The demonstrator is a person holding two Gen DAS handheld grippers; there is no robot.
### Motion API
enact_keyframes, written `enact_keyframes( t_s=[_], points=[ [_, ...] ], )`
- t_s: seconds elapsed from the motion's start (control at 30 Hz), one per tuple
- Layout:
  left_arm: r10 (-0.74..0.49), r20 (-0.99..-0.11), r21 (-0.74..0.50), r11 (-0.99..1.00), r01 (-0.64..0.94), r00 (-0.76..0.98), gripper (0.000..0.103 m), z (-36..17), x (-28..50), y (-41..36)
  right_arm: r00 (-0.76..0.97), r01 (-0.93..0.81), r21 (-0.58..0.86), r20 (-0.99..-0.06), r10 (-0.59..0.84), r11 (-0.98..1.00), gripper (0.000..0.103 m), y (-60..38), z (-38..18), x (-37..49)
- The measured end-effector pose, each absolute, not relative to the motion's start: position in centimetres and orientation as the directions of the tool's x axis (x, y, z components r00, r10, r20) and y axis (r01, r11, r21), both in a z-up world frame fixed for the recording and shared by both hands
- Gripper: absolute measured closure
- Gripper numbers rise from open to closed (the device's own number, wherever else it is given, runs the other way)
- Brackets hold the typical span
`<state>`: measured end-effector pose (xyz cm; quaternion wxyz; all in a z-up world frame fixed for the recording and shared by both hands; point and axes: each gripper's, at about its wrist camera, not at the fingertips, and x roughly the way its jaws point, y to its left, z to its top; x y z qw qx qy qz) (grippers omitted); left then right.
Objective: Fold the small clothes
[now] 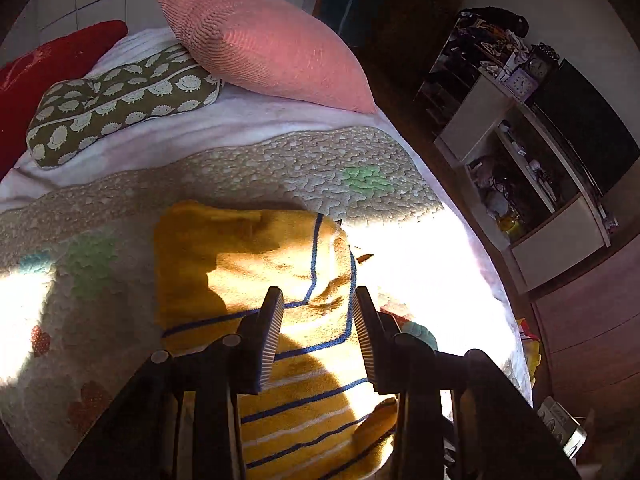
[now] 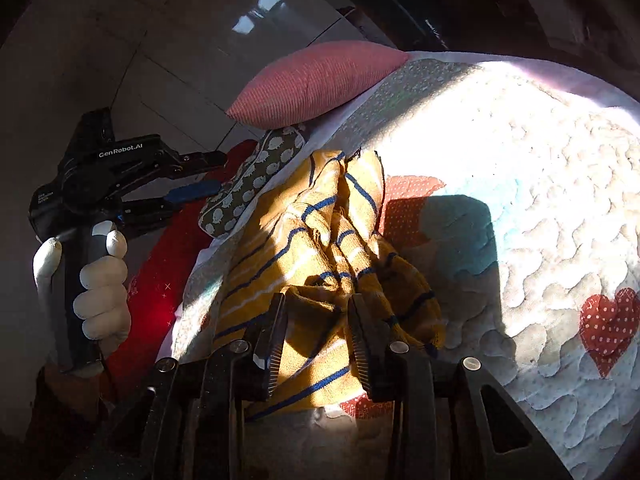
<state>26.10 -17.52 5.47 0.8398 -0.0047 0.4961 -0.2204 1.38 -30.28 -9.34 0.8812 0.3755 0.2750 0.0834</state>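
— Left wrist view first: what is shown of the garment?

— A yellow knitted garment with blue and white stripes (image 1: 256,280) is spread on the quilted bedspread (image 1: 280,160), filling the middle of the frame out to six o'clock. It is seen between the fingers of the left gripper (image 1: 318,300), whose jaws are parted with nothing held; whether the tips touch the cloth cannot be told.

— And from the right wrist?

— The same garment (image 2: 304,232) is seen bunched and ridged, from the centre toward eleven o'clock. The right gripper (image 2: 318,308) is spread wide as well, and a crumpled hem is framed between its fingers without being pinched. The left gripper (image 2: 200,176) is seen at nine o'clock, held in a white-gloved hand (image 2: 100,280), its jaws apart and clear of the fabric.

— How is the cloth judged to handle?

— It is judged light, soft and limp, so no shape would be kept once lifted. A loose knit may be snagged or stretched by ribbed pads. A hem or a corner at the edge is best taken, one by each gripper, so that a single layer is caught.

— Anything else nearby?

— A pink cushion (image 1: 264,52) and a hedgehog-print pillow (image 1: 120,96) are found toward eleven o'clock, well apart from the garment.
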Motion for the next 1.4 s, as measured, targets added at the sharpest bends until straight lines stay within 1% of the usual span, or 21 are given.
enact_keyframes(
  t_s=[0.07, 0.13, 0.23, 0.3, 0.33, 0.37, 0.4, 0.43, 0.5, 0.57, 0.6, 0.67, 0.7, 0.73, 0.77, 0.8, 0.97, 1.07, 1.13, 1.23, 1.4],
  points=[
    [-0.318, -0.832, -0.174, 0.928, 0.331, 0.455, 0.068, 5.0, 25.1, -15.0, 0.849, 0.034, 0.678, -0.407, 0.336, 0.734, 0.068, -30.9, -6.7, 1.6],
    [-0.281, -0.835, -0.151, 0.944, 0.294, 0.472, 0.068, 4.1, 23.9, -12.6, 0.829, -0.003, 0.641, -0.428, 0.360, 0.768, 0.068, -30.3, -4.8, 3.9],
    [-0.295, -0.840, -0.201, 0.949, 0.245, 0.455, 0.068, 2.4, 22.5, -9.7, 0.768, -0.046, 0.620, -0.479, 0.425, 0.783, 0.068, -28.6, -4.5, 8.4],
    [-0.295, -0.843, -0.222, 0.952, 0.210, 0.450, 0.068, 1.2, 21.7, -8.4, 0.713, -0.040, 0.645, -0.517, 0.473, 0.763, 0.068, -28.1, -6.2, 11.5],
    [-0.281, -0.849, -0.212, 0.957, 0.197, 0.448, 0.068, 0.5, 21.4, -8.1, 0.683, -0.022, 0.661, -0.538, 0.494, 0.750, 0.071, -28.2, -7.6, 12.7],
    [-0.262, -0.857, -0.197, 0.962, 0.188, 0.443, 0.068, -0.3, 20.9, -8.0, 0.667, 0.026, 0.654, -0.574, 0.474, 0.756, 0.075, -28.4, -8.7, 13.3],
    [-0.246, -0.865, -0.182, 0.966, 0.183, 0.438, 0.068, -0.9, 20.4, -7.8, 0.661, 0.072, 0.640, -0.605, 0.444, 0.765, 0.088, -28.9, -9.8, 13.5],
    [-0.236, -0.869, -0.172, 0.968, 0.183, 0.434, 0.068, -1.4, 19.8, -7.7, 0.659, 0.114, 0.628, -0.628, 0.414, 0.770, 0.098, -29.7, -10.9, 13.6],
    [-0.220, -0.874, -0.151, 0.971, 0.187, 0.434, 0.067, -2.1, 19.0, -7.6, 0.661, 0.143, 0.632, -0.634, 0.401, 0.762, 0.098, -30.6, -12.0, 12.7],
    [-0.214, -0.869, -0.145, 0.972, 0.184, 0.446, 0.055, -2.4, 18.6, -7.3, 0.655, 0.152, 0.600, -0.656, 0.375, 0.785, 0.098, -31.1, -11.6, 12.2],
    [-0.222, -0.865, -0.154, 0.971, 0.184, 0.449, 0.052, -2.6, 18.6, -7.2, 0.651, 0.155, 0.579, -0.670, 0.358, 0.801, 0.096, -31.1, -11.1, 11.9],
    [-0.255, -0.859, -0.194, 0.965, 0.177, 0.444, 0.043, -2.8, 18.8, -6.8, 0.676, 0.134, 0.572, -0.650, 0.348, 0.809, 0.092, -31.6, -9.6, 11.3],
    [-0.277, -0.854, -0.224, 0.960, 0.169, 0.440, 0.042, -2.9, 19.1, -6.5, 0.694, 0.122, 0.568, -0.635, 0.339, 0.814, 0.074, -31.9, -8.9, 10.9],
    [-0.301, -0.849, -0.255, 0.953, 0.161, 0.434, 0.038, -3.1, 19.5, -6.2, 0.709, 0.119, 0.560, -0.626, 0.325, 0.820, 0.045, -32.3, -8.3, 10.8],
    [-0.323, -0.844, -0.283, 0.946, 0.156, 0.428, 0.034, -3.3, 20.0, -6.0, 0.721, 0.113, 0.567, -0.612, 0.326, 0.816, 0.033, -32.8, -7.9, 10.8],
    [-0.344, -0.838, -0.309, 0.939, 0.151, 0.423, 0.033, -3.6, 20.6, -5.8, 0.729, 0.106, 0.586, -0.595, 0.338, 0.803, 0.025, -33.3, -8.0, 10.9],
    [-0.418, -0.811, -0.408, 0.906, 0.116, 0.409, 0.026, -5.1, 23.4, -5.2, 0.706, 0.112, 0.720, -0.543, 0.455, 0.685, 0.025, -35.6, -10.2, 13.3],
    [-0.399, -0.816, -0.396, 0.913, 0.098, 0.418, 0.026, -5.2, 24.2, -5.4, 0.681, 0.121, 0.743, -0.545, 0.490, 0.659, 0.025, -35.8, -11.7, 14.5],
    [-0.334, -0.821, -0.320, 0.941, 0.110, 0.464, 0.026, -4.6, 23.8, -5.9, 0.674, 0.101, 0.760, -0.527, 0.518, 0.642, 0.025, -35.5, -12.2, 14.9],
    [-0.234, -0.815, -0.196, 0.972, 0.128, 0.530, 0.026, -3.8, 22.7, -7.1, 0.667, 0.091, 0.756, -0.529, 0.524, 0.648, 0.025, -35.1, -12.5, 15.3],
    [-0.123, -0.793, -0.044, 0.988, 0.146, 0.597, 0.026, -3.1, 21.7, -8.8, 0.665, 0.097, 0.752, -0.536, 0.520, 0.652, 0.025, -35.0, -12.8, 15.6]
  ],
)
